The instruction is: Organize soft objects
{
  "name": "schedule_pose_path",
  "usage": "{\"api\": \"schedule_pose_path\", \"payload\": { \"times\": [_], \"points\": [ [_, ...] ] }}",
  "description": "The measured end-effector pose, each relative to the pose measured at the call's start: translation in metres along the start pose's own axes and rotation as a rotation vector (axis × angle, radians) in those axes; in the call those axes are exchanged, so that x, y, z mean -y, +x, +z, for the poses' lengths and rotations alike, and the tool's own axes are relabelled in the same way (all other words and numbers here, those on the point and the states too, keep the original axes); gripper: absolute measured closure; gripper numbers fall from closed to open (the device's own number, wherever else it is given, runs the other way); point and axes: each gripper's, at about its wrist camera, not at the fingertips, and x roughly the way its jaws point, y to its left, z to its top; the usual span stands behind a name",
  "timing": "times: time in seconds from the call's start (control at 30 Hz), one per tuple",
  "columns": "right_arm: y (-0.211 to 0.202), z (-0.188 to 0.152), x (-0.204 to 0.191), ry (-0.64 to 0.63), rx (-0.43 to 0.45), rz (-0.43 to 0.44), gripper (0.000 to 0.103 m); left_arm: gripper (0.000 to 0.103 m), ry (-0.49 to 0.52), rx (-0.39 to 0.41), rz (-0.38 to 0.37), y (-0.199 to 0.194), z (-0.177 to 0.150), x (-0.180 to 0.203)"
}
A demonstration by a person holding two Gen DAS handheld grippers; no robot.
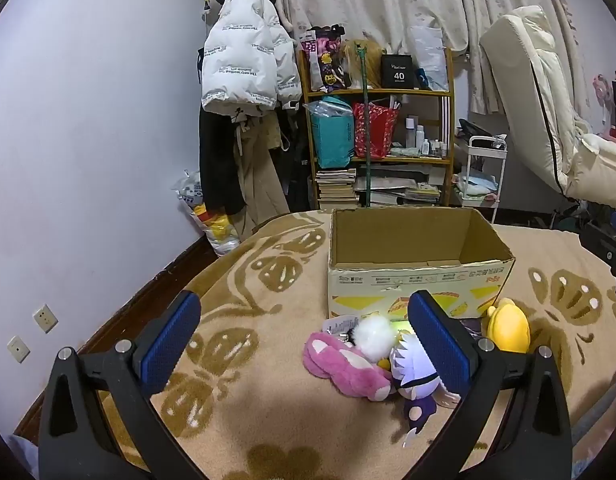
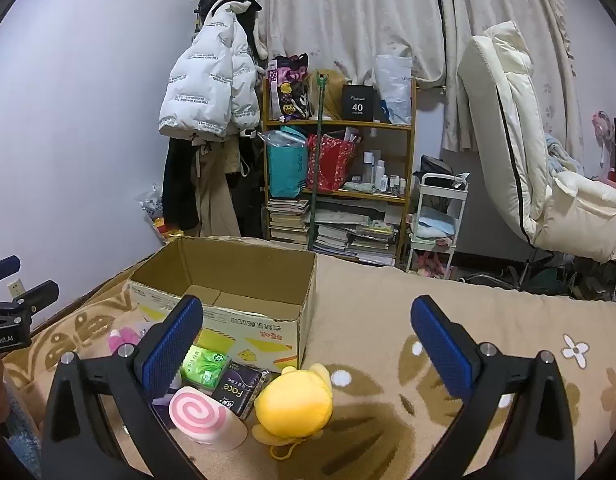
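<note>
An open cardboard box (image 1: 420, 280) (image 2: 236, 280) stands on the bed, empty inside as far as I see. In front of it lies a heap of soft toys: a pink plush (image 1: 344, 364), a white fluffy ball (image 1: 374, 334), a white-and-purple doll (image 1: 414, 376), a yellow plush (image 1: 508, 326) (image 2: 294, 400) and a pink swirl roll cushion (image 2: 206, 416). A green tissue pack (image 2: 206, 368) and a dark tissue pack (image 2: 236, 392) lie beside them. My left gripper (image 1: 304, 338) is open above the pink plush. My right gripper (image 2: 308, 340) is open above the yellow plush.
The beige patterned blanket (image 1: 244, 340) covers the bed. Behind stand a wooden shelf (image 1: 378, 128) with bags and books, hung coats (image 1: 244, 64), a white trolley (image 2: 438, 220) and a cream chair (image 2: 520, 152). A wall runs along the bed's left edge.
</note>
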Motion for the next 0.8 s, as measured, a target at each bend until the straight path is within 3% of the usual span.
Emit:
{"api": "schedule_pose_path", "payload": {
  "times": [0.8],
  "points": [
    [0.002, -0.001, -0.005, -0.002, -0.003, 0.006, 0.0, 0.001, -0.007, -0.016, -0.007, 0.006, -0.002, 0.002]
  ]
}}
